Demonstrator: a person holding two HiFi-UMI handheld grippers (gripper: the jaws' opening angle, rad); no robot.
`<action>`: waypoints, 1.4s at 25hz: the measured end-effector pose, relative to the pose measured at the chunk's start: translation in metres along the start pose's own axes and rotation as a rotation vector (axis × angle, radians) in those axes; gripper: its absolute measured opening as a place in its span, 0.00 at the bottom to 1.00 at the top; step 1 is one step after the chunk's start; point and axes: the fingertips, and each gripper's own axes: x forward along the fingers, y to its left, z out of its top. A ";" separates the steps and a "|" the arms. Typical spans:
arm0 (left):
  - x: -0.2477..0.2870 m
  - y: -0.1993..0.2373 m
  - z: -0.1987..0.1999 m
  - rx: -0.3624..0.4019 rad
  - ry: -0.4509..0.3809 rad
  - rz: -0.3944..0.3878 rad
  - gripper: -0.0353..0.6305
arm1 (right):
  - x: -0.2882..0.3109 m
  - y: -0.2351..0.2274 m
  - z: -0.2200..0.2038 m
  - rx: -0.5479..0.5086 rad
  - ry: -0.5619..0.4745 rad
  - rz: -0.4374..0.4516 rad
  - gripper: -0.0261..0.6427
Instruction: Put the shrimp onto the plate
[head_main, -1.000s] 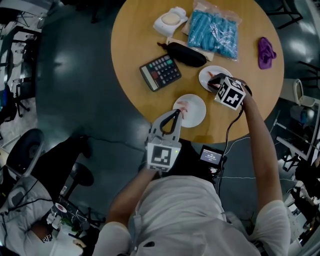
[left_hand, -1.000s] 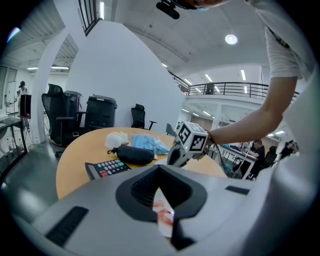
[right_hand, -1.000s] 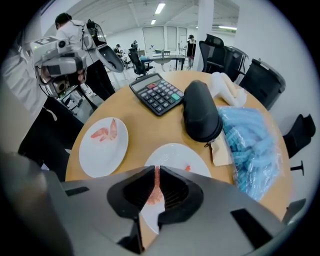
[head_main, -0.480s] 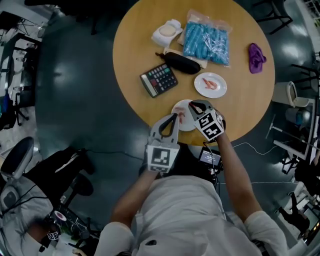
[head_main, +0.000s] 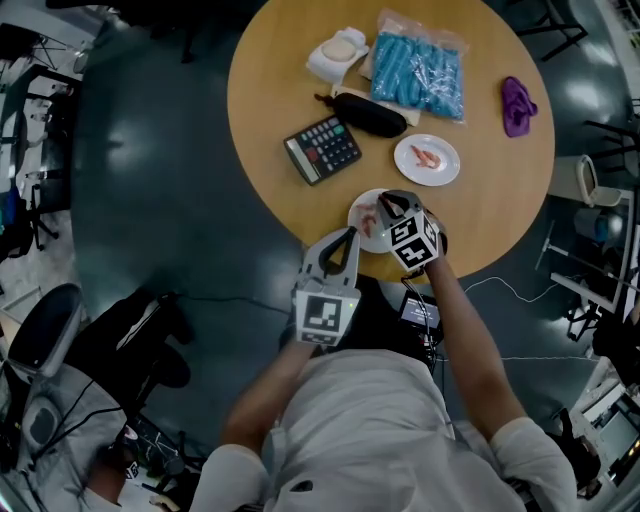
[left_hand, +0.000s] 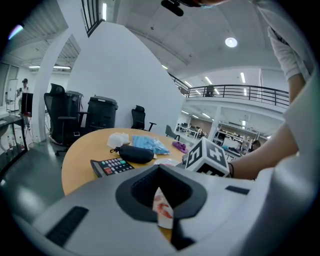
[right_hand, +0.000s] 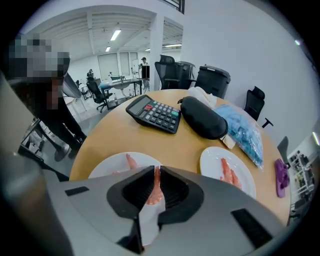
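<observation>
Our right gripper (head_main: 385, 203) has come over from the far plate (head_main: 447, 166) and now hangs above the near plate (head_main: 361, 208), fingers pinched on a shrimp (right_hand: 155, 186). Only the drop remains, we judge (a laid shrimp (right_hand: 130, 161) is there already). Our left gripper (head_main: 349, 234) waits beside that plate, fingers closed and empty.

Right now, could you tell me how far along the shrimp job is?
Done: one shrimp lies on the near plate. In hand: the right gripper is shut on a second shrimp above that plate. Remaining: set it down; the far plate holds more shrimp, possibly to follow.
</observation>
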 end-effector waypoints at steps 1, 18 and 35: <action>-0.001 0.001 -0.001 -0.002 0.000 0.001 0.06 | 0.001 0.001 -0.001 0.002 0.000 -0.001 0.10; -0.002 0.001 0.009 0.016 -0.019 -0.017 0.06 | -0.027 -0.104 -0.008 0.002 0.036 -0.126 0.06; 0.019 -0.002 0.004 0.022 0.012 -0.023 0.06 | 0.028 -0.141 -0.013 -0.127 0.266 0.046 0.15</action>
